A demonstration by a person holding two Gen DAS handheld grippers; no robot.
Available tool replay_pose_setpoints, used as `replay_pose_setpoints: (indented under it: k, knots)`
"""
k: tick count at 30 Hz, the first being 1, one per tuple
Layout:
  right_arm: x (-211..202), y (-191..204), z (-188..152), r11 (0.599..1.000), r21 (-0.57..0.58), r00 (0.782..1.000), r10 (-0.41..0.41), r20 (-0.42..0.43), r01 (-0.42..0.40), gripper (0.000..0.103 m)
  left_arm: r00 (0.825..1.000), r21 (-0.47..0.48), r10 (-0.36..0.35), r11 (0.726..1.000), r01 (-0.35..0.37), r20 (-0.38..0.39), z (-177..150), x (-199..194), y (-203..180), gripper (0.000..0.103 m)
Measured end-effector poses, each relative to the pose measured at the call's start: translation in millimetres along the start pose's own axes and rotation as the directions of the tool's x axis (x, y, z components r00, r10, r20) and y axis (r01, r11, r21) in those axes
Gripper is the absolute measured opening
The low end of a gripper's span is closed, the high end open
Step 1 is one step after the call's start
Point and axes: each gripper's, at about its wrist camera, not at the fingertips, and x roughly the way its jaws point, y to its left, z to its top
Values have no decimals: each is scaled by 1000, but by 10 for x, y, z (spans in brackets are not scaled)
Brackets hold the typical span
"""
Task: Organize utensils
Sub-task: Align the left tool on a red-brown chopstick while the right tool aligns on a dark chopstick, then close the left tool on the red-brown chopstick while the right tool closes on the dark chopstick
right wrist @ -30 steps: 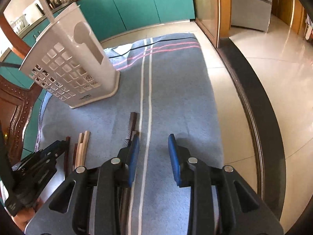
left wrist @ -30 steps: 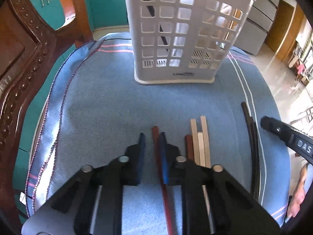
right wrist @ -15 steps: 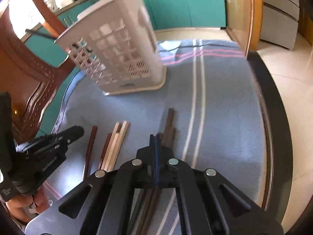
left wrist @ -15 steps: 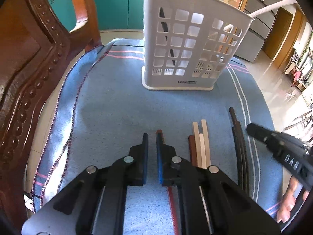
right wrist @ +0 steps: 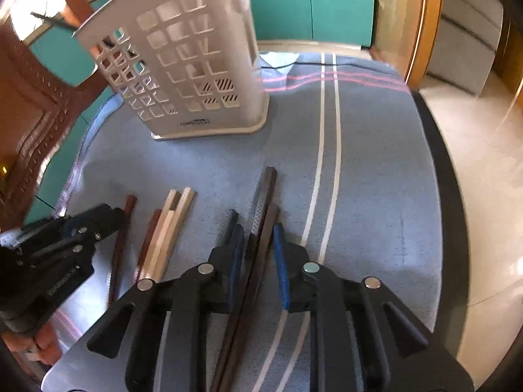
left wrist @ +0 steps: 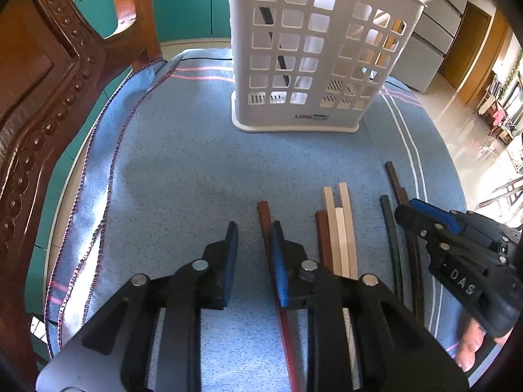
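Fingers (right wrist: 234, 254) astride dark chopsticks (right wrist: 261, 222), basket (right wrist: 196, 65) ahead

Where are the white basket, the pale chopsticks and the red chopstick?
Basket (left wrist: 294, 121): left wrist view, base by the label.
Pale chopsticks (left wrist: 340, 228): left wrist view, middle of the bundle.
Red chopstick (left wrist: 263, 215): left wrist view, far end.

Both wrist views low, facing holder (left wrist: 322, 55); share chopsticks (left wrist: 340, 228)

"LONG" on the white basket (left wrist: 312, 117) base; "DAS" on the right gripper (left wrist: 425, 209) body
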Motion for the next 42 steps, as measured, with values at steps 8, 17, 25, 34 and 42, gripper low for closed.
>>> replay_pose_setpoints:
  k: [8, 17, 25, 34, 42]
  knots:
    - [-273, -297, 54, 972, 126, 980, 194, 51, -200, 13, 1000, 1, 2, 1000, -2, -1, -26, 132, -129, 22]
    - [-195, -376, 57, 985, 148, 996, 86, 11, -86, 15, 1000, 1, 7, 1000, -7, -8, 41, 220, -163, 25]
    - [-44, -84, -9, 1000, 17, 999, 15, -35, -15, 15, 1000, 11, 11, 1000, -11, -17, 47, 270, -194, 26]
    - [-28, -49, -44, 998, -23, 998, -53, -44, 52, 14, 1000, 13, 16, 1000, -16, -16, 43, 284, -221, 30]
    - [-41, -213, -20, 998, 39, 997, -53, -50, 55, 9, 1000, -2, 22, 1000, -22, -19, 50, 315, -169, 34]
